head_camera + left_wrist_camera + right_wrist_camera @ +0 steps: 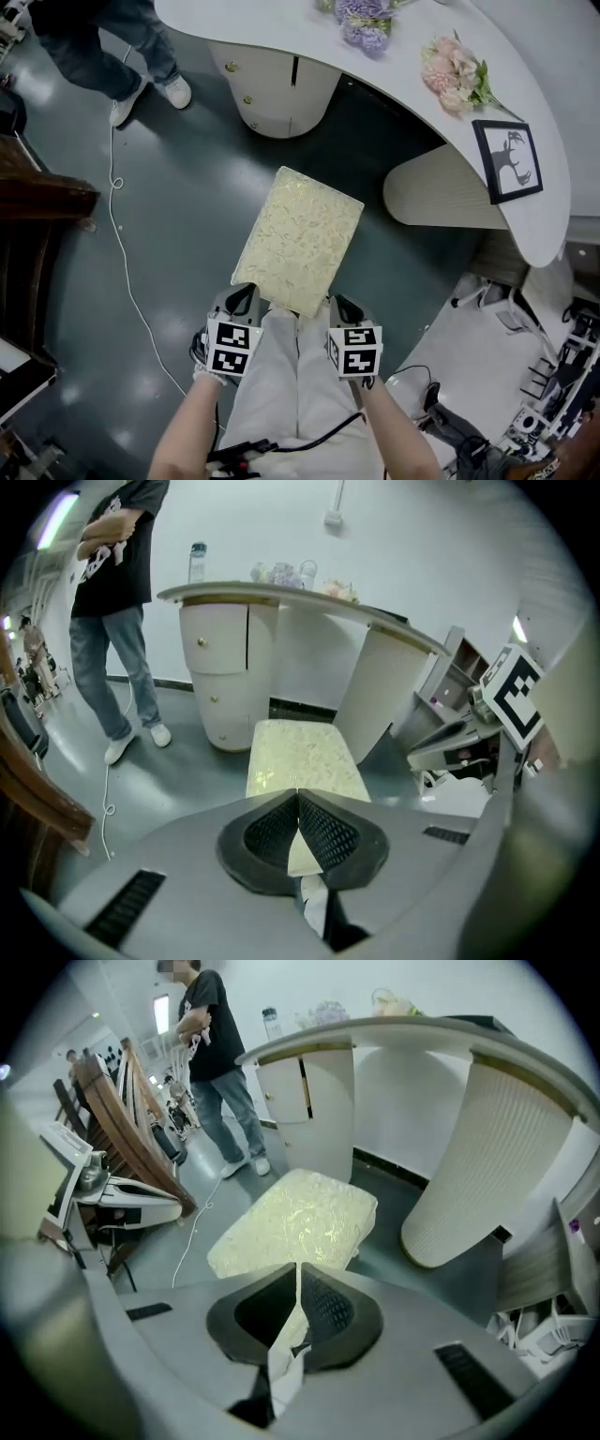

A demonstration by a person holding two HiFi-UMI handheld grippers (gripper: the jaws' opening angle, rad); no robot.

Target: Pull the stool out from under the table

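The stool (300, 239), with a pale yellow textured rectangular top, stands on the dark floor in front of the curved white table (534, 94), out from beneath it. My left gripper (246, 298) is at the stool's near left corner and my right gripper (339, 307) at its near right corner. In the left gripper view the jaws of the left gripper (297, 794) meet at their tips just short of the stool (300, 757). The right gripper (299, 1269) is likewise shut, with the stool (295, 1218) just beyond. I see nothing clamped in either.
A person (112, 47) stands at the far left by a white cable (127, 272) trailing over the floor. Dark wooden furniture (37, 197) lines the left. A drawer cabinet (272, 89) and ribbed pedestal (441, 192) support the table, which carries flowers (455, 70) and a framed picture (507, 159).
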